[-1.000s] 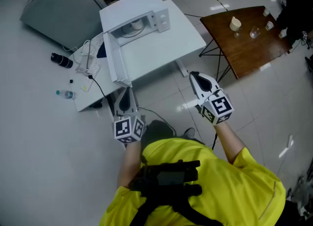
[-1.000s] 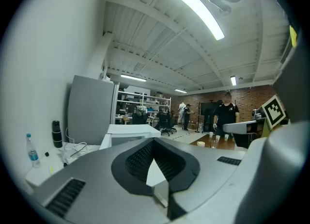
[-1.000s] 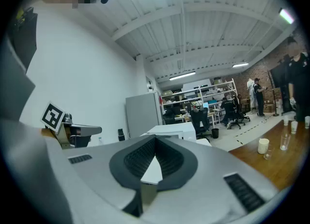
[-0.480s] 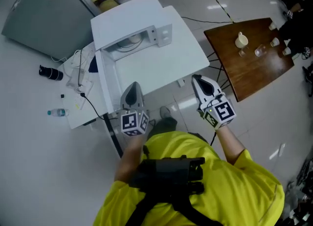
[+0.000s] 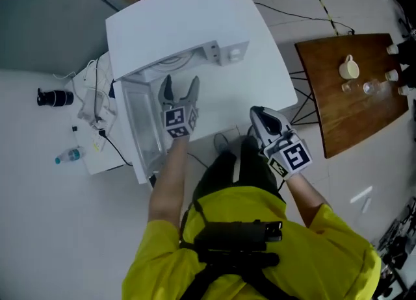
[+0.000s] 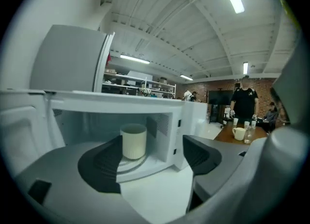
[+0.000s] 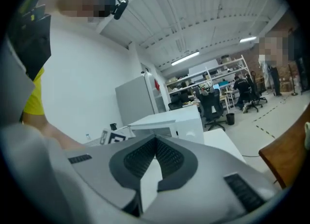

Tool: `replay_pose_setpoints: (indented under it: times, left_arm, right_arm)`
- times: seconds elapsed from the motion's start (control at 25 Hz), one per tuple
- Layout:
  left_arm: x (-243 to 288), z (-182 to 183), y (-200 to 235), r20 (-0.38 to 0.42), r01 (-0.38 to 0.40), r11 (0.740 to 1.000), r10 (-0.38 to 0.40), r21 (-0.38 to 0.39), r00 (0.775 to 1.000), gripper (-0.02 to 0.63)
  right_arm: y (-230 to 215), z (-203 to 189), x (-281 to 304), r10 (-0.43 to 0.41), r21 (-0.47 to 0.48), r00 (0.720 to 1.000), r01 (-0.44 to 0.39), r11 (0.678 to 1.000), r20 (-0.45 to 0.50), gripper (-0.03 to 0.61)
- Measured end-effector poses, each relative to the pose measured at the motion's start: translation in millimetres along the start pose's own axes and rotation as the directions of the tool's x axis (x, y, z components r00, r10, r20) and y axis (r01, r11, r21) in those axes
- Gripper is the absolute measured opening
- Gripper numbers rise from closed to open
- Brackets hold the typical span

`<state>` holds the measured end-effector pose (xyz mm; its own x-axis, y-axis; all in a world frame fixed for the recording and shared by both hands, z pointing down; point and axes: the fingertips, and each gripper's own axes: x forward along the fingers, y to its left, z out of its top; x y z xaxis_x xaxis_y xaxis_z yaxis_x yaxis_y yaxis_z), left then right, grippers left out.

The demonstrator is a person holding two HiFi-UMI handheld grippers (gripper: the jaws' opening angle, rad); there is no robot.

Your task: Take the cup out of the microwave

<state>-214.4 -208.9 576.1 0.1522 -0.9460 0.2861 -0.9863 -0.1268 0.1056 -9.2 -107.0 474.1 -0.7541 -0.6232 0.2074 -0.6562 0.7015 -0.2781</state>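
A cream cup (image 6: 133, 140) stands upright on the turntable inside the open white microwave (image 5: 188, 26). Just before the microwave's opening, the left gripper (image 5: 181, 87) is opening its jaws, nothing between them. Right of the microwave, the right gripper (image 5: 260, 115) is closed and empty.

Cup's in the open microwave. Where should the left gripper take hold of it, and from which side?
Grip the cup by its side wall at mid-height, coming straight in through the open front of the microwave. It stands upright on the turntable, a plain cylinder with no handle showing; the cavity's roof and walls block other approaches. The left gripper faces it, jaws opening, nothing between them.
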Motion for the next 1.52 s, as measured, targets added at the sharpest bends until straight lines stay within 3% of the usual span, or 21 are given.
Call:
replay_pose_setpoints:
  times: [0.08,0.16,0.32,0.48,0.56,0.72,0.88,1.16,1.32,1.52]
  left_arm:
    - [56.7,-4.7,21.8,-0.006,-0.013,1.0,0.013,0.0,1.0,0.481]
    - [103.3,-6.4,43.1,-0.016,-0.04,0.999,0.039,-0.012,0.999,0.511]
    - [152.1,-24.8,60.7,-0.065,-0.064,0.998,0.062,-0.024,0.996,0.511]
    - [181.5,-26.4,66.7,-0.059,-0.079,0.997,0.077,-0.025,0.995,0.524]
    - [189.3,-20.6,72.7,-0.048,-0.109,0.994,0.108,-0.007,0.993,0.466]
    - [203.2,-29.4,78.0,-0.053,-0.127,0.992,0.127,0.001,0.991,0.456]
    - [189.2,-16.3,72.8,-0.027,-0.146,0.989,0.147,0.028,0.989,0.456]
    - [137.3,-16.0,57.2,0.013,-0.113,0.993,0.113,0.038,0.994,0.456]
    - [84.7,-24.4,21.8,0.0,-0.043,0.996,0.043,0.074,0.999,0.456]
    - [28.1,-74.8,-52.7,-0.089,0.078,0.996,-0.074,0.041,0.993,0.456]
  right_arm:
    - [-20.2,-13.7,12.6,0.001,0.006,1.0,-0.001,1.0,-0.011,0.005]
    - [-37.6,-21.4,19.6,0.006,0.01,1.0,-0.006,1.0,-0.02,0.005]
    - [-58.3,-32.3,18.3,0.001,0.046,0.999,0.001,0.999,-0.04,0.005]
    - [-68.1,-34.1,14.7,-0.009,0.053,0.999,0.012,0.999,-0.041,0.005]
    - [-69.4,-34.1,14.6,-0.011,0.055,0.999,0.014,0.998,-0.041,0.005]
    - [-74.0,-35.7,13.9,-0.032,0.063,0.998,0.035,0.997,-0.049,0.005]
    - [-72.9,-38.8,13.5,-0.035,0.072,0.998,0.039,0.997,-0.053,0.005]
    - [-66.5,-41.5,19.9,-0.034,0.084,0.999,0.037,0.996,-0.037,0.005]
    - [-67.0,-47.5,18.3,-0.057,0.08,0.998,0.059,0.995,-0.03,0.005]
    - [-87.1,-57.6,4.0,-0.134,0.093,0.991,0.136,0.986,-0.026,0.005]
